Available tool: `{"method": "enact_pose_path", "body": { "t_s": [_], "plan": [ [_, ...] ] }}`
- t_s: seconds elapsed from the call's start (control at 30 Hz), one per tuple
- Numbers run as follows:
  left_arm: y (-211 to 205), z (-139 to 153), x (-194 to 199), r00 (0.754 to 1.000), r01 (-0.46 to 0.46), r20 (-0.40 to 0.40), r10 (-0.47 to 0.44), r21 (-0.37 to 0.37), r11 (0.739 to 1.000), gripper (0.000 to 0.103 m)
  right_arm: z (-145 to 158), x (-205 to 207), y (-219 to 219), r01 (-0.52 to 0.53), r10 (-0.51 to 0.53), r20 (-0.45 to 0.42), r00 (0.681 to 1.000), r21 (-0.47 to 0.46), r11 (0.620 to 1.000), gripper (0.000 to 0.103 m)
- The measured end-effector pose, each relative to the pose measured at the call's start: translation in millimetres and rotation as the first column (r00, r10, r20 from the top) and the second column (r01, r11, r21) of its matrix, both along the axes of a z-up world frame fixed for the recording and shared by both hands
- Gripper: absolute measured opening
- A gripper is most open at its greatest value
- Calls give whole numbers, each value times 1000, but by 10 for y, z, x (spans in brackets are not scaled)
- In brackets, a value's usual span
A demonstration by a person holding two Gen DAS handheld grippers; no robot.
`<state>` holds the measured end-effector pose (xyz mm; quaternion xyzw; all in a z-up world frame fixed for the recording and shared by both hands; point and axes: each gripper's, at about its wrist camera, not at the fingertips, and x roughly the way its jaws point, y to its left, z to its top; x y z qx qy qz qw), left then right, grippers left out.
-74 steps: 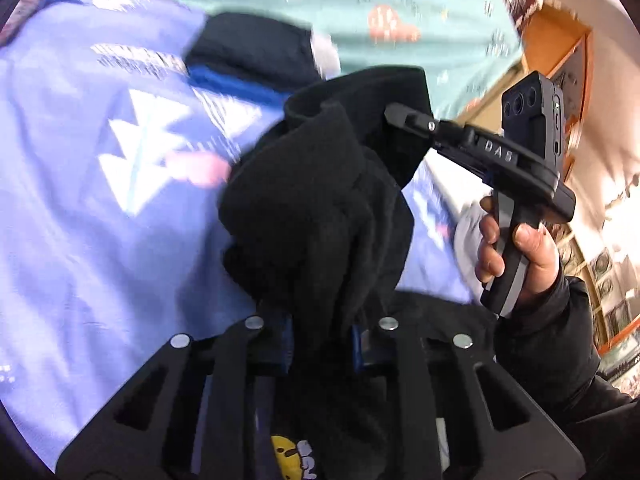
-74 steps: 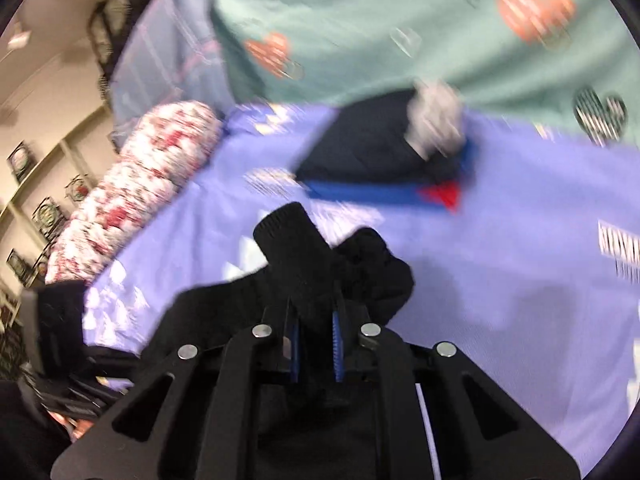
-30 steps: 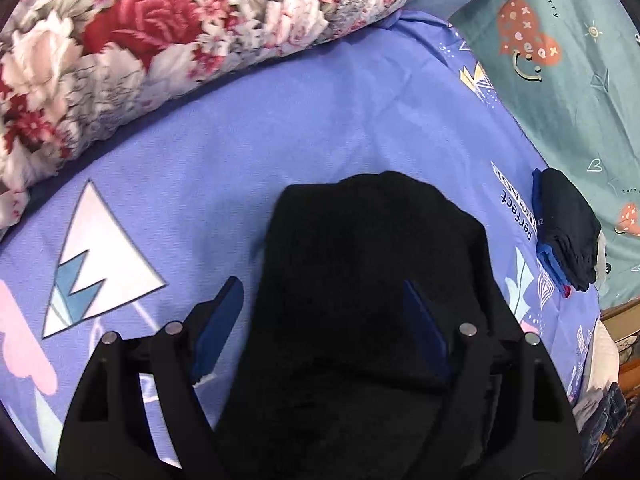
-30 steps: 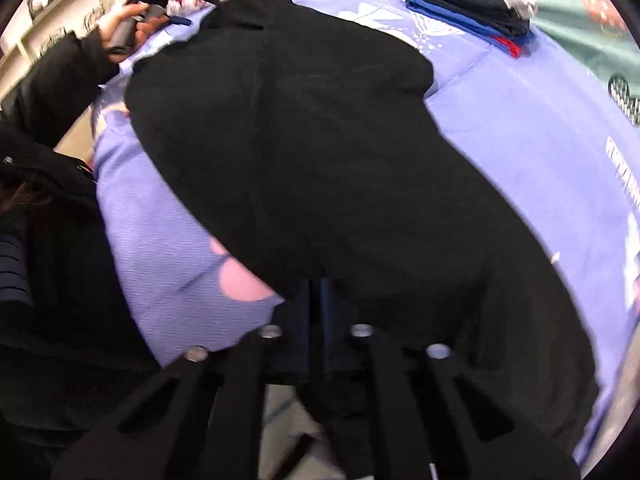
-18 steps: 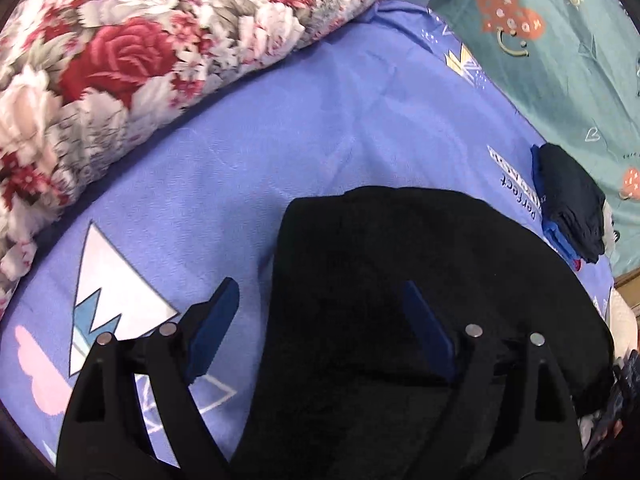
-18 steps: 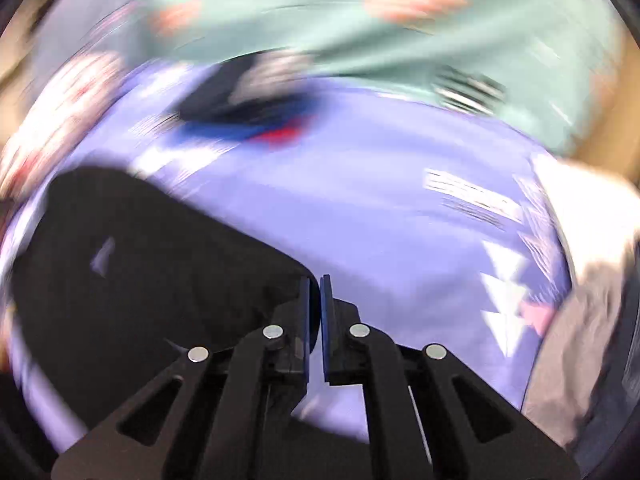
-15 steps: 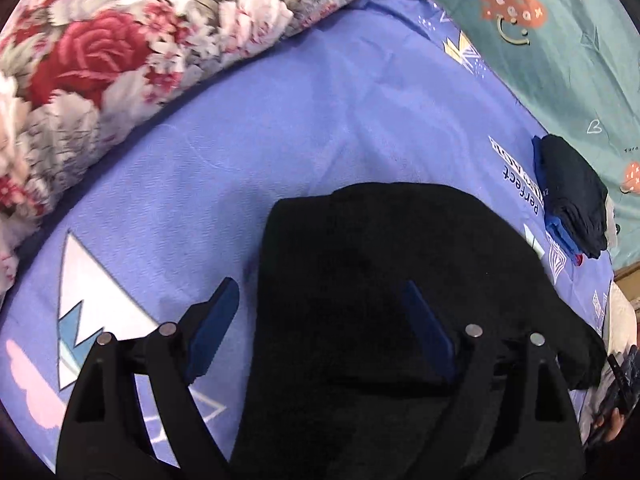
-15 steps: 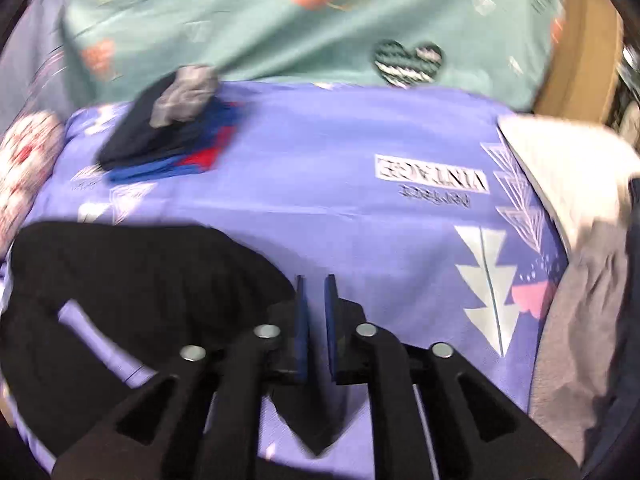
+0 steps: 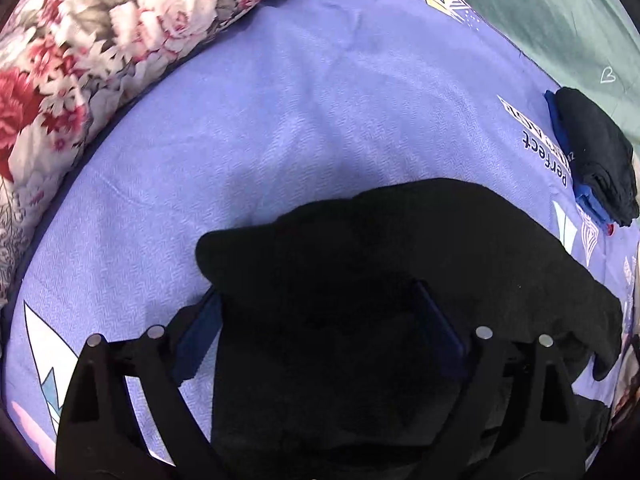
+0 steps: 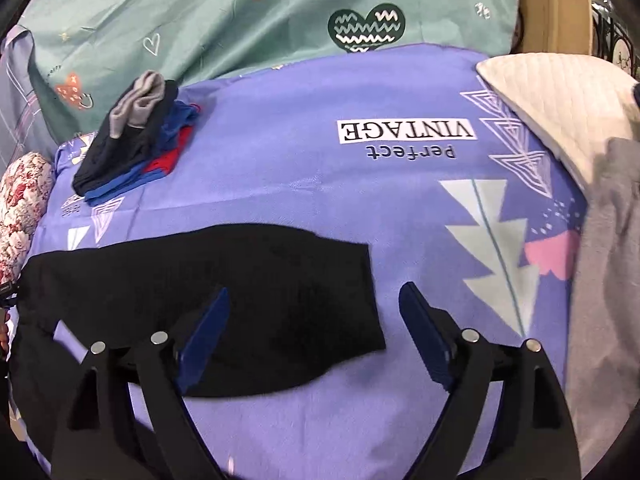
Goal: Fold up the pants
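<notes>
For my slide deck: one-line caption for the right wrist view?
Open right gripper hovering over black fleece pants spread on the purple printed bedsheet.

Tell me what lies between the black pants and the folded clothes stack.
In the right wrist view, only bare purple bedsheet with printed triangles separates the black pants from the folded clothes stack; nothing else lies there.

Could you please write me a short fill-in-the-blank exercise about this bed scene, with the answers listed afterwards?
1. The pants spread on the purple bedsheet are ____ in colour.
2. The right gripper is ____, gripping nothing.
3. The folded clothes pile is topped by a ____ piece.
4. The word printed white-on-black on the sheet reads ____.

Answers: black; open; grey; VINTAGE
</notes>
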<state>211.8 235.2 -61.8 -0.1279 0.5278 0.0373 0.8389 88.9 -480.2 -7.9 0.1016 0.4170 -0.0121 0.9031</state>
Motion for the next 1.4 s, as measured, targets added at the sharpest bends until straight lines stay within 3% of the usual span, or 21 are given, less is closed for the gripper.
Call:
{"method": "enact_pose_path", "body": {
  "t_s": [0.13, 0.2, 0.27, 0.33, 0.4, 0.43, 0.47, 0.53, 0.57, 0.6, 0.67, 0.8, 0.9, 1.03, 1.13, 1.23, 1.27, 1.3, 1.33, 1.37, 1.4],
  "plan": [
    [-13, -6, 42, 1000, 1, 9, -1, 24, 1000, 93, -165, 301, 113, -12, 11, -34, 999, -37, 999, 88],
    [-35, -17, 55, 1000, 7, 13, -8, 44, 999, 94, -322, 457, 204, -10, 1, -92, 996, -96, 995, 94],
    [-73, -21, 62, 1000, 20, 20, -21, 65, 998, 94, -491, 553, 263, -17, 2, -163, 987, -88, 996, 102],
    [-104, -20, 54, 999, 40, 30, -43, 89, 995, 91, -519, 546, 329, -2, -19, -169, 985, -119, 993, 102],
    [-126, 0, 43, 998, 52, 36, -57, 113, 992, 65, -515, 531, 352, -11, -6, -171, 985, -97, 995, 102],
    [-135, 25, 26, 997, 60, 46, -65, 109, 992, 56, -513, 523, 371, -27, 9, -170, 985, -106, 994, 94],
    [-152, 67, 8, 995, 78, 59, -84, 93, 993, 39, -500, 508, 386, -43, 24, -162, 987, -113, 993, 85],
    [-248, 143, -46, 990, 98, 88, -110, 126, 987, 30, -412, 457, 375, -36, 21, -131, 991, -111, 993, 37],
    [-295, 172, -78, 987, 108, 103, -124, 148, 983, 26, -381, 444, 368, -43, 30, -125, 992, -101, 994, 22],
    [-329, 192, -103, 985, 113, 113, -132, 156, 981, 25, -342, 421, 360, -85, 83, -115, 990, -19, 996, 12],
    [-317, 277, -159, 982, 96, 146, -117, 145, 985, 23, -265, 369, 380, -93, 91, -88, 992, -30, 995, 11],
    [-251, 629, -337, 960, 46, 271, -68, 87, 995, 23, 28, 172, 339, -64, 64, 26, 998, 3, 998, 11],
    [-309, 881, -384, 937, 39, 343, -66, 85, 996, 23, 325, 21, 292, -46, 44, 127, 991, 18, 999, 11],
    [-416, 1022, -85, 934, 56, 346, -84, 90, 994, 25, 729, 107, 109, 5, -8, 203, 979, 18, 1000, 11],
    [-586, 876, 327, 952, 84, 283, -119, 132, 988, 31, 756, 394, -13, 59, -60, 172, 983, 8, 998, 11],
    [-699, 464, 822, 985, 94, 127, -114, 155, 983, 46, 423, 854, -153, 140, -137, 64, 988, -39, 989, 17],
    [-708, 353, 926, 992, 88, 74, -102, 170, 981, 53, 250, 982, -184, 155, -156, 0, 988, -55, 986, 35],
    [-699, 270, 999, 996, 82, 30, -88, 174, 981, 60, 31, 1112, -195, 192, -204, -86, 975, -130, 973, 45],
    [-655, 249, 1028, 997, 67, 16, -70, 161, 985, 62, -63, 1137, -183, 222, -246, -110, 963, -194, 956, 45],
    [-594, 295, 1003, 998, 52, 31, -57, 136, 989, 70, -110, 1108, -175, 235, -261, -101, 960, -218, 947, 46],
    [-499, 390, 936, 998, 32, 57, -39, 121, 992, 83, -87, 1034, -176, 240, -257, -68, 964, -194, 951, 54]
  ]
}}
